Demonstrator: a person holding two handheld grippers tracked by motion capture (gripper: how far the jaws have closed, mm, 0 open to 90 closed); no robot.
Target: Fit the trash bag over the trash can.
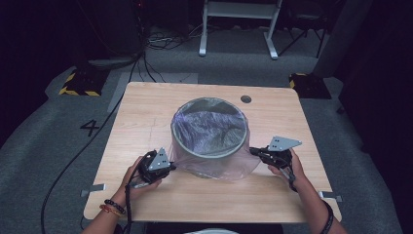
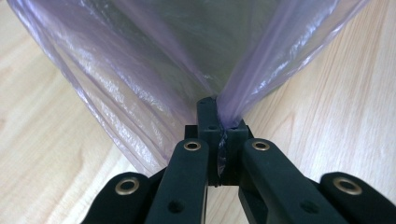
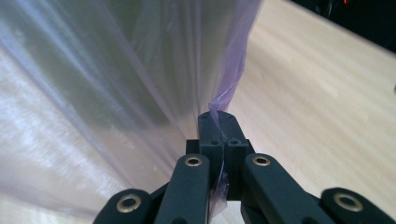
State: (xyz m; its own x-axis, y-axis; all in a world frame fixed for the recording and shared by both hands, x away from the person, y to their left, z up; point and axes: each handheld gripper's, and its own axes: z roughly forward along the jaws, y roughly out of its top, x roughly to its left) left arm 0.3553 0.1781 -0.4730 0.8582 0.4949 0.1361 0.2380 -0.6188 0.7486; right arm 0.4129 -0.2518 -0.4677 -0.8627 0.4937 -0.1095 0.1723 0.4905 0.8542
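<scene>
A round grey bin stands at the middle of the wooden table. A thin purple plastic bag lines it and hangs down over its outside wall. My left gripper is at the bin's lower left, shut on a pinch of the bag's film, which fans out taut from the jaws. My right gripper is at the bin's right side, shut on the bag's edge in the same way. A hand holds each gripper from below.
A small round hole is in the table behind the bin. Metal brackets stick out at the table's front corners. A cable runs over the grey floor on the left. A white frame stands beyond the table.
</scene>
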